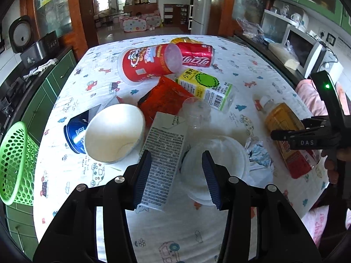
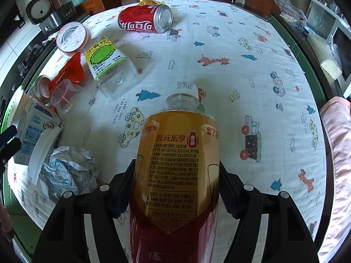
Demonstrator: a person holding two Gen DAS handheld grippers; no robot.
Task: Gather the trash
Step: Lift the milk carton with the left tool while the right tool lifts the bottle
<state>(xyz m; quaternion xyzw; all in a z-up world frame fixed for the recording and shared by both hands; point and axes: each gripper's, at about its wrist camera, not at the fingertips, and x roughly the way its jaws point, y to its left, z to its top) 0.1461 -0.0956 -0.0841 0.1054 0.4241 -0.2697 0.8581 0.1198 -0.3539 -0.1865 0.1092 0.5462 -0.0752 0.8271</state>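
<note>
Our right gripper (image 2: 176, 186) pinches the tea bottle (image 2: 175, 164) lying on the table (image 2: 241, 43). Our left gripper (image 1: 176, 175) hangs spread over a milk carton (image 1: 163, 153) and white lid (image 1: 228, 153) — paper cup (image 1: 114, 131), crumpled wrapper (image 1: 258, 153), can (image 1: 197, 54) crowd around, green basket (image 1: 13, 162) at the table's left edge

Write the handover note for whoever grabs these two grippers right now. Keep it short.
Right gripper: shut on the amber drink bottle, which lies on the table.
Left gripper: open, empty, over the milk carton and white lid.
Green basket hangs off the table's left edge; I can't see anything in it.
Left: cola can, red tub, lemon bottle, paper cup, clear cup, crumpled paper.
</note>
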